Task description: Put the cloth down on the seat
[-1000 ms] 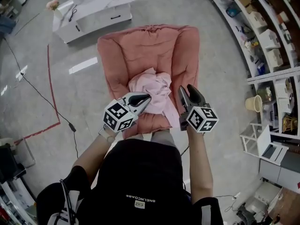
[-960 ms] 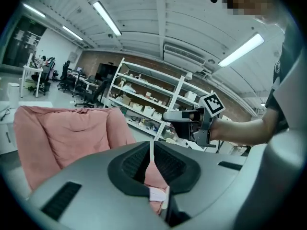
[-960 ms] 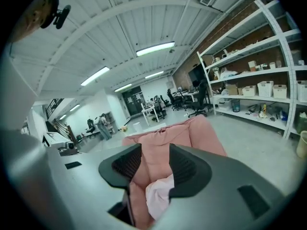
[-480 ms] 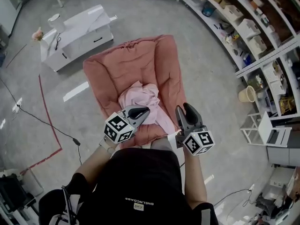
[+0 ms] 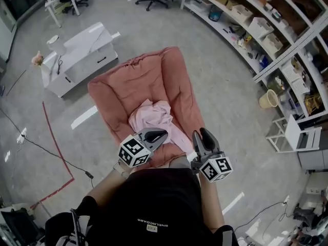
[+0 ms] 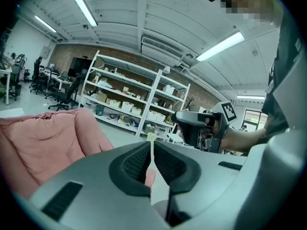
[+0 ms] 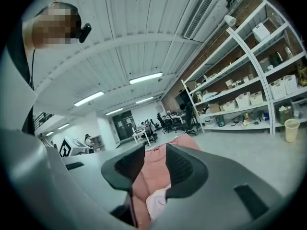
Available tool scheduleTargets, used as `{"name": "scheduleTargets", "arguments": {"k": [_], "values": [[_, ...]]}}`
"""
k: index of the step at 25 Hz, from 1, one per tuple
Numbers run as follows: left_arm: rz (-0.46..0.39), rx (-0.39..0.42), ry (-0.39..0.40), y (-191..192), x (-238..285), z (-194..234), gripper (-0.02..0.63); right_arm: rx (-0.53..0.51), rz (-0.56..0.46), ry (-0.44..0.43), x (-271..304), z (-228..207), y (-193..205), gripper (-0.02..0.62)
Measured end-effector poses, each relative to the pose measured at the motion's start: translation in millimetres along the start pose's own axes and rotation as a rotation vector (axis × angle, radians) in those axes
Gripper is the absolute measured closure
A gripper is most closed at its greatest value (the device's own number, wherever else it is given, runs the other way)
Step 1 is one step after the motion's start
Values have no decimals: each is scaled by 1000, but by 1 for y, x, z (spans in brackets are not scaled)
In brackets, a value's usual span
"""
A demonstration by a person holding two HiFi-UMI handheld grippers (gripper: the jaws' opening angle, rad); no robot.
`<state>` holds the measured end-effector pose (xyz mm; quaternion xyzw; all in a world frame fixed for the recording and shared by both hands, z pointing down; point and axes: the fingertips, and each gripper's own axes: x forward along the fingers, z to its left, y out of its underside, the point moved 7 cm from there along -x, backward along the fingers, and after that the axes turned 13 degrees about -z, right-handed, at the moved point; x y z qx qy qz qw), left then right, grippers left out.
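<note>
A crumpled pale pink cloth [image 5: 151, 117] lies loose on the salmon padded seat [image 5: 136, 78], toward its near end. Both grippers are held close to the body, short of the seat's front edge and clear of the cloth. My left gripper [image 5: 162, 134] has its jaws shut with nothing between them; in the left gripper view [image 6: 151, 150] the pads almost meet, and the seat [image 6: 41, 140] shows at left. My right gripper [image 5: 201, 133] stands open. In the right gripper view [image 7: 154, 153] the seat [image 7: 152, 174] and a bit of cloth [image 7: 156, 202] show through the gap.
A low white cabinet [image 5: 79, 55] stands beyond the seat at left. Long shelving [image 5: 256, 27] runs along the right, with a beige bucket [image 5: 266, 99] and a white stool [image 5: 289, 135] by it. Red floor tape [image 5: 54, 152] and a cable [image 5: 61, 155] lie to the left.
Both grippers have drawn back from the cloth toward the body. The view has backed away, so the seat sits farther off. The cloth stays on the seat.
</note>
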<state>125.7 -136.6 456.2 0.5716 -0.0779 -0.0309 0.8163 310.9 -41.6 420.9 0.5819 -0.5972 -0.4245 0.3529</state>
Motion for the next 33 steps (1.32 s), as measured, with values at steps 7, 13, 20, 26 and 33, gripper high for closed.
{"name": "scheduleTargets", "arguments": {"k": [7,13,20,26,33], "values": [[1,3,5,-2,0,-3,591,32,-7,26,-8,1,5,440],[8,0,12,3,-2,-9,591,21,-7,26,-13,5,9,442],[15,-4,13,5,4,-13,591,36,2,35,-16,0,9,442],[5,-1,17,6,5,-19,591,31,-2,33,-18,1,8,442],[-27,8,-11,0,-10,-11,591,4,9,18,-11,14,13,442]]}}
